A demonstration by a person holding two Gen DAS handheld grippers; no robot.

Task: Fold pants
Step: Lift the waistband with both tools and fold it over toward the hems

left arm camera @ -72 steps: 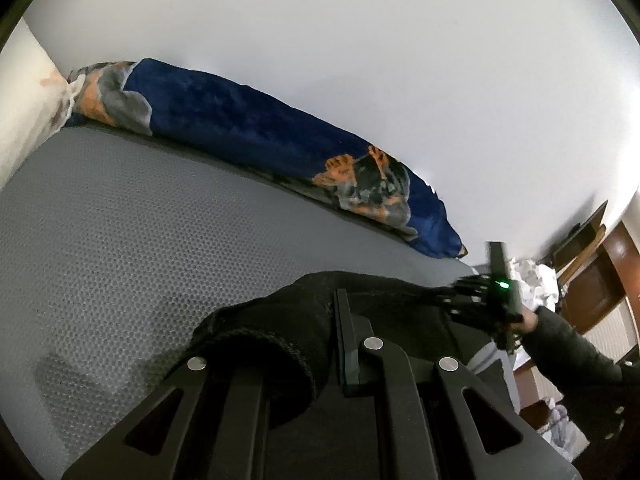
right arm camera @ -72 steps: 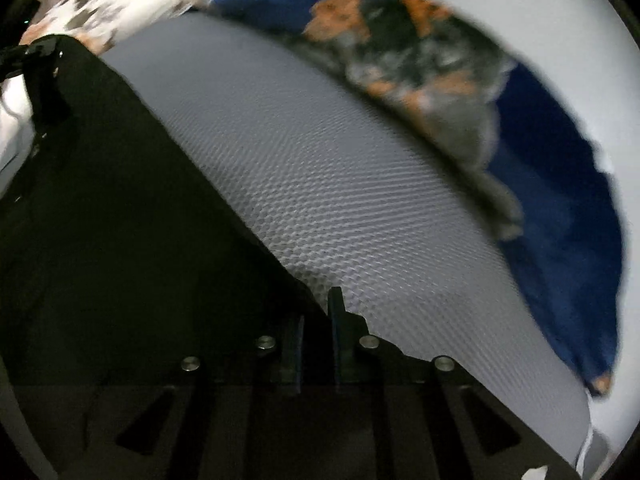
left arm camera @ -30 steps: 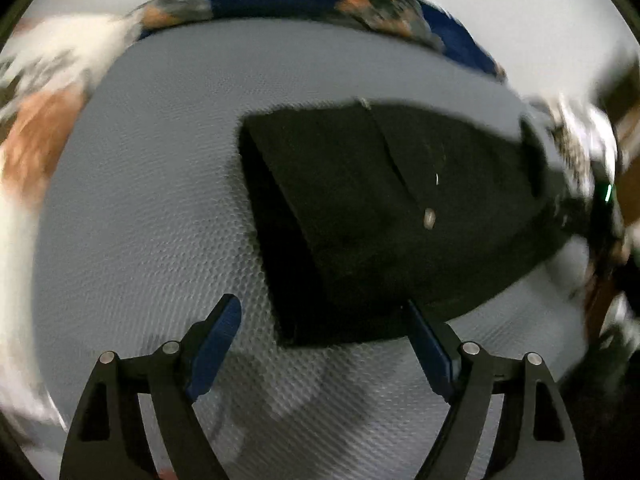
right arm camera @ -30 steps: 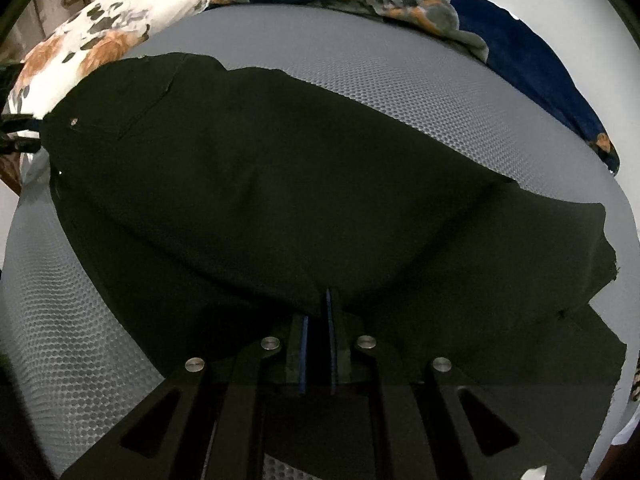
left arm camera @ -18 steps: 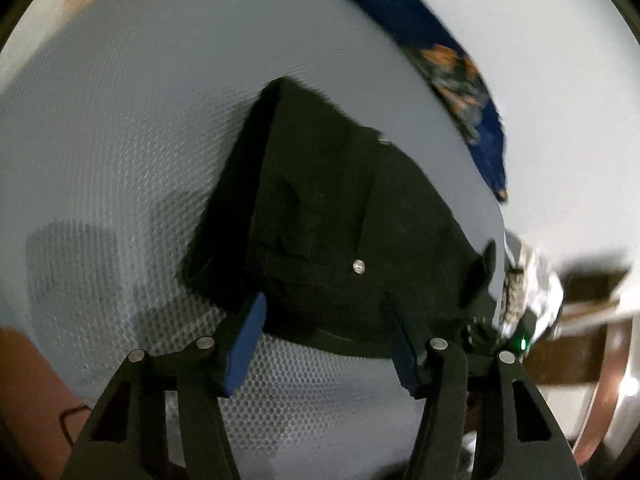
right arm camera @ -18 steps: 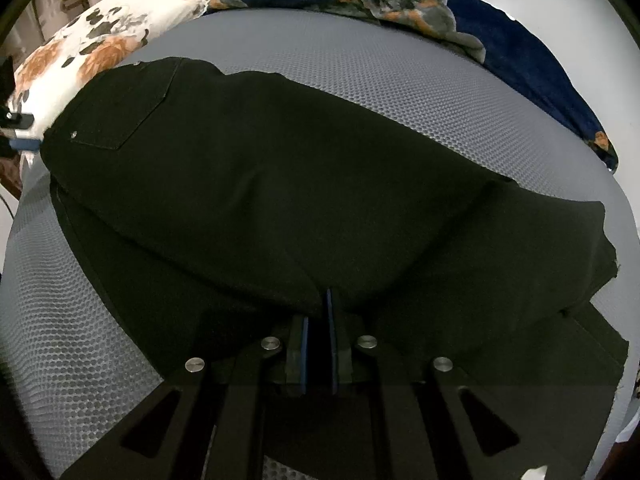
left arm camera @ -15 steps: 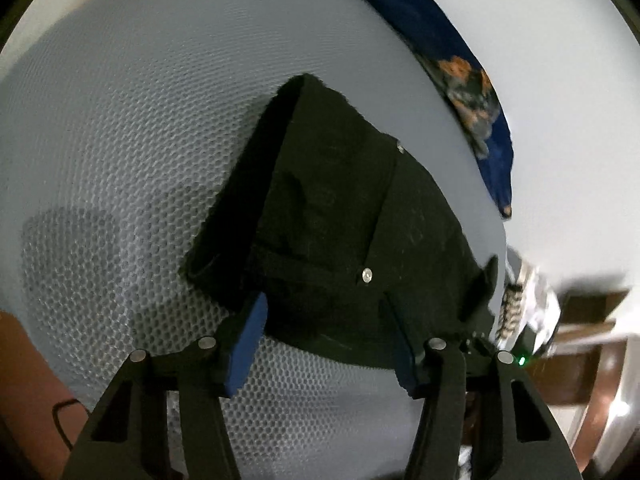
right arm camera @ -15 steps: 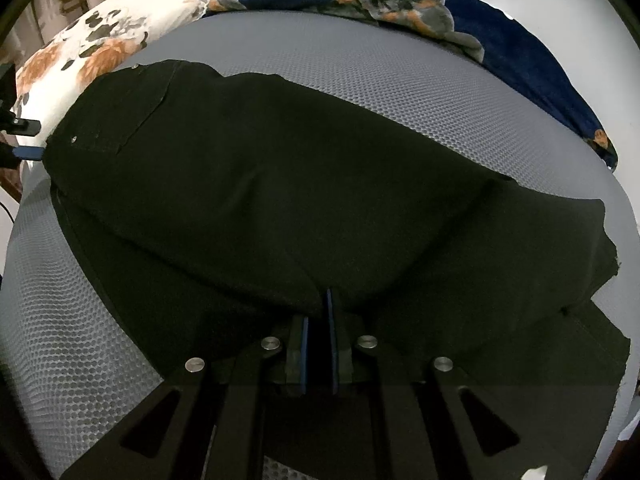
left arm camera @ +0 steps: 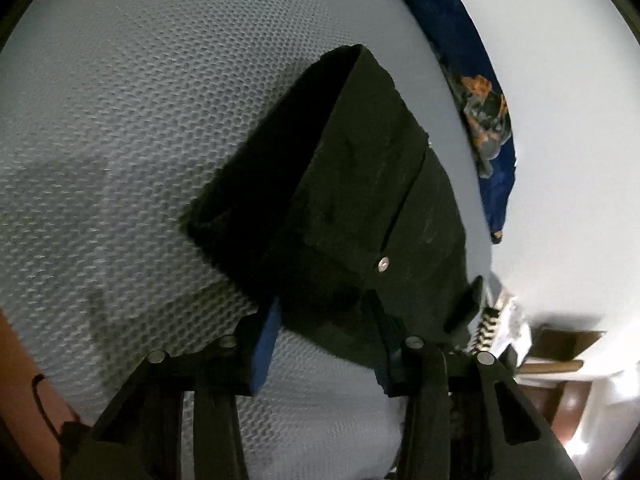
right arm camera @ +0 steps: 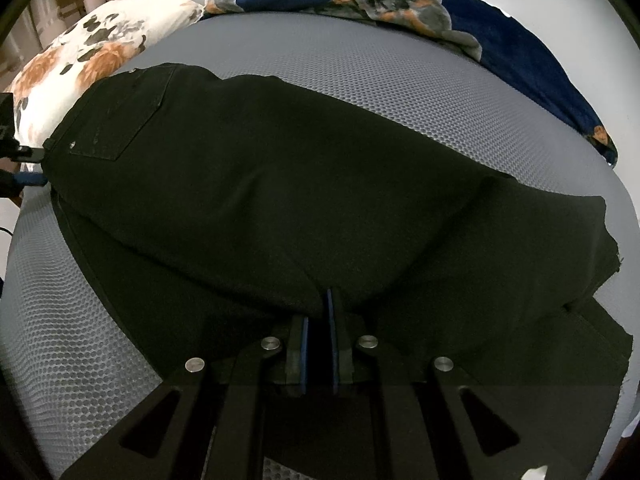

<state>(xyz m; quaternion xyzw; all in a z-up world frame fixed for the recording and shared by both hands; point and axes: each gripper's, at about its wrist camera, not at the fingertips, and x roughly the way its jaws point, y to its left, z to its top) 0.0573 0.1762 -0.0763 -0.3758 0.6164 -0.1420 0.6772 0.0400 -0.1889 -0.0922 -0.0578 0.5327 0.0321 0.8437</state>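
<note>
1. Black pants (right arm camera: 304,200) lie across the grey mesh mattress (right arm camera: 360,72), long axis running side to side in my right view, waistband far left.
2. My right gripper (right arm camera: 318,320) pinches the near edge mid-length, fingers pressed together.
3. My left gripper (left arm camera: 326,316) sits at the waistband corner (left arm camera: 360,280), jaws closing around it, so it's nearer that end.

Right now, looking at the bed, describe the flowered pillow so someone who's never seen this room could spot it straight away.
Start with the grey honeycomb-textured mattress that carries the black pants. At its far left corner, beyond the waistband end of the pants, lies the pillow. It is white with orange and dark grey flowers, unlike the long navy blanket along the wall.
</note>
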